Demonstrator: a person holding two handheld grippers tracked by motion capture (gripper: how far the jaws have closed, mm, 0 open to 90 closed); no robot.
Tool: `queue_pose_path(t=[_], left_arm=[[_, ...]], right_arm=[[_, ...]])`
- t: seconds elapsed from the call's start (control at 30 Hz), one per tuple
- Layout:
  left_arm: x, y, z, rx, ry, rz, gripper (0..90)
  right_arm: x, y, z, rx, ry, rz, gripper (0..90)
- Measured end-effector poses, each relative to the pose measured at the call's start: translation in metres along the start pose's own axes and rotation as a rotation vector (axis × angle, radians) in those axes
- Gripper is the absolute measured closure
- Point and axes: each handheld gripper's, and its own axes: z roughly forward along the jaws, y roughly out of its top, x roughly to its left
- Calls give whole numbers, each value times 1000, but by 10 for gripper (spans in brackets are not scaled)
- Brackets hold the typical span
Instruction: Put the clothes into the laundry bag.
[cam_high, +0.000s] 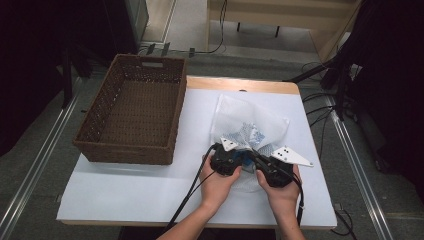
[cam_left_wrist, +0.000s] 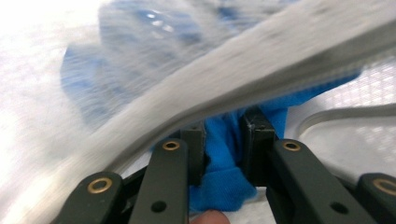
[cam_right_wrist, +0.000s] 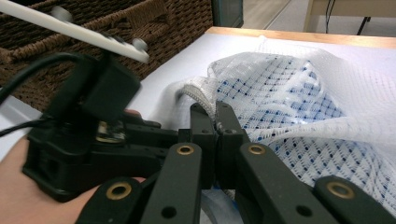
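A white mesh bag (cam_high: 250, 116) lies on the table with blue cloth (cam_high: 248, 136) inside it. Both grippers work at its near edge, side by side. My left gripper (cam_high: 236, 154) reaches into the bag's mouth; in the left gripper view its jaws (cam_left_wrist: 224, 135) pinch a fold of the blue cloth (cam_left_wrist: 222, 182), under the bag's thick white hem (cam_left_wrist: 233, 70). My right gripper (cam_high: 261, 156) is shut, its jaws (cam_right_wrist: 215, 116) closed on the bag's hemmed edge (cam_right_wrist: 198, 95). The mesh bag (cam_right_wrist: 303, 93) spreads beyond them, with blue showing through.
A brown wicker basket (cam_high: 135, 110) stands empty at the table's left, close to the bag. The table (cam_high: 140, 195) has a white cover and a wooden far edge. Cables trail from both grippers toward the near edge.
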Motion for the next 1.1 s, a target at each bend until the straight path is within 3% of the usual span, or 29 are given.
queue_pose_path(t=[0.03,0.1,0.17,0.27,0.3,0.37,0.4,0.47,0.5,0.6,0.7,0.8,0.9,0.93,1.0,1.1], left_arm=[[-3,2,-2,-31,-23,-6,759],[-5,6,-1,-93,-17,-2,759],[0,11,6,-142,-12,-40,759],[8,17,14,-224,98,-68,757],[11,18,20,-212,130,-59,757],[15,18,33,-100,92,-62,731],[16,17,33,-74,68,-59,703],[15,16,24,-86,66,-31,642],[16,15,16,-84,32,-30,613],[17,9,4,-76,-1,-32,510],[16,2,6,-18,-3,-23,449],[9,6,15,31,59,1,384],[-4,14,27,50,114,30,284],[-5,15,31,43,111,25,261],[-8,16,40,34,130,-1,217],[-9,15,42,7,167,1,352]], right_arm=[[0,0,0,0,-1,2,900],[0,0,0,-6,-5,4,900],[0,0,0,-7,-11,5,900],[2,-1,0,-3,-16,6,900],[3,-1,0,1,-18,2,900],[4,-3,3,12,-21,-3,900],[3,-4,4,17,-26,-6,900],[0,-7,5,25,-38,-6,900],[-1,-8,6,25,-44,-2,900],[-7,-10,6,27,-53,20,900],[-7,-10,7,31,-56,24,900],[-5,-10,8,35,-51,22,900],[-4,-10,9,31,-47,19,900],[-4,-10,8,27,-81,16,900],[-12,-10,5,26,-101,51,900],[-22,-11,1,18,-78,102,900]])
